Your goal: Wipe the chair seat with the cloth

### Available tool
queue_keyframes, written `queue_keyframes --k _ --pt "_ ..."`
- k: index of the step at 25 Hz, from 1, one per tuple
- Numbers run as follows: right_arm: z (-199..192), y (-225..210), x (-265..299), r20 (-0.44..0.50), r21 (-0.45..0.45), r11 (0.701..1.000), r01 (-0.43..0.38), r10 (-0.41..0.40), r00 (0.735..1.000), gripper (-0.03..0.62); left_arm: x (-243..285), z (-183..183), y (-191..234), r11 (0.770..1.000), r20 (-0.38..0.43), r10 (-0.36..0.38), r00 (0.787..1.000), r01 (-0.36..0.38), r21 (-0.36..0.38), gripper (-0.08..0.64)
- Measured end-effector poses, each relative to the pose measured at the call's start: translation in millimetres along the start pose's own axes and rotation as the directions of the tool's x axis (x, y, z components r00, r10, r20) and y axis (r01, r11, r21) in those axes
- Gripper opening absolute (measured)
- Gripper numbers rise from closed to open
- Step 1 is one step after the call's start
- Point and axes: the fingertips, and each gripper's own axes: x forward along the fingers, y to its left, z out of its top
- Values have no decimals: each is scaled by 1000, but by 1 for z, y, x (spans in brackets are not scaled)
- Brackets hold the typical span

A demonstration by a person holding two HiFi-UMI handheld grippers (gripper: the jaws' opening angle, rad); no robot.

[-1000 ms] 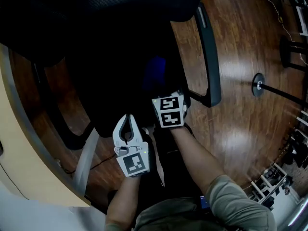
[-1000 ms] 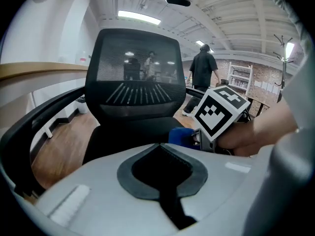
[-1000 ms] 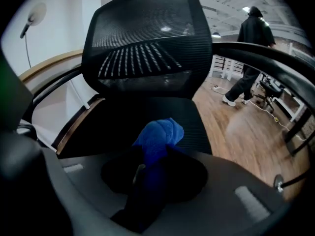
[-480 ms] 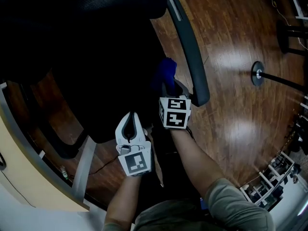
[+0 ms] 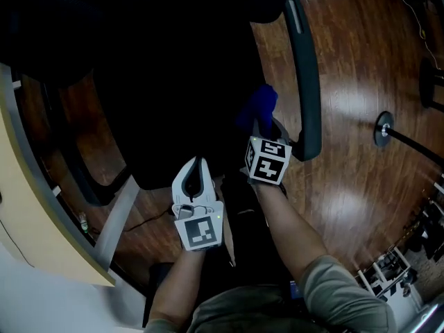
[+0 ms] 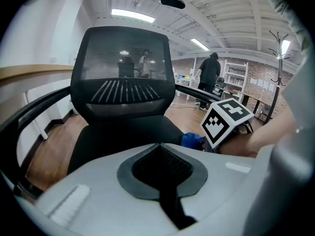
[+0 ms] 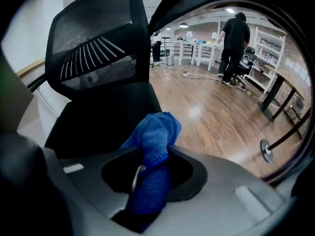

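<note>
Since a second ago, the blue cloth (image 5: 258, 106) and the right gripper (image 5: 262, 127) holding it have shifted sideways across the black chair seat (image 5: 173, 109). They have gone from near its middle to its right side, close beside the dark armrest (image 5: 305, 82). The cloth is bunched into a thick twist and pinched between the right gripper's jaws. Its loose end sticks out past the tips toward the seat; whether it presses on the fabric cannot be told. The left gripper (image 5: 200, 164) hovers at the seat's front edge, just beside the right one, its jaws closed together with nothing between them. Behind the seat rises a black mesh backrest (image 6: 120, 77). Glossy brown wooden floor (image 5: 361, 137) surrounds the chair, and a pale curved desk edge (image 5: 31, 207) runs along the left.
</note>
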Motion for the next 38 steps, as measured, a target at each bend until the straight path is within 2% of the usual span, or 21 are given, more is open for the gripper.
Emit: queue_keyframes --k 4,7,10,13,17,21,26,29,31,34,38 --pt "5 8 -6 11 -29 1000 -5 6 1000 101 -12 3 24 997 8 65 998 -65 -39 5" --pt "21 17 -18 48 -94 995 -21 25 999 101 -25 3 44 993 17 103 995 -102 -62 5" --pt "40 47 -31 92 -185 980 -70 88 992 103 -45 3 70 986 36 154 987 -151 -73 5" --pt "49 98 -47 122 -268 953 -137 175 977 103 -71 -2 96 981 46 182 982 -178 -75 5" --pt "34 192 -70 122 -373 888 -270 335 934 104 -109 -25 132 972 37 214 976 -209 -105 5" --pt "-8 277 -86 41 -490 783 -385 461 886 103 -136 -54 156 968 20 225 974 -221 -117 5" --pt "-67 346 -88 -100 -606 644 -467 521 848 101 -155 -84 177 968 -10 221 975 -220 -123 5" --pt "-94 369 -86 -164 -644 578 -502 537 828 101 -160 -100 186 964 -20 236 972 -236 -121 5" --pt "-106 376 -84 -188 -653 554 -516 542 819 101 -162 -110 189 961 -29 249 968 -250 -119 5" --pt "-118 377 -77 -206 -657 540 -526 542 815 100 -161 -123 187 957 -42 262 964 -266 -116 5" --pt "-115 360 -70 -195 -640 565 -521 536 821 98 -154 -131 175 958 -58 264 963 -269 -103 5"
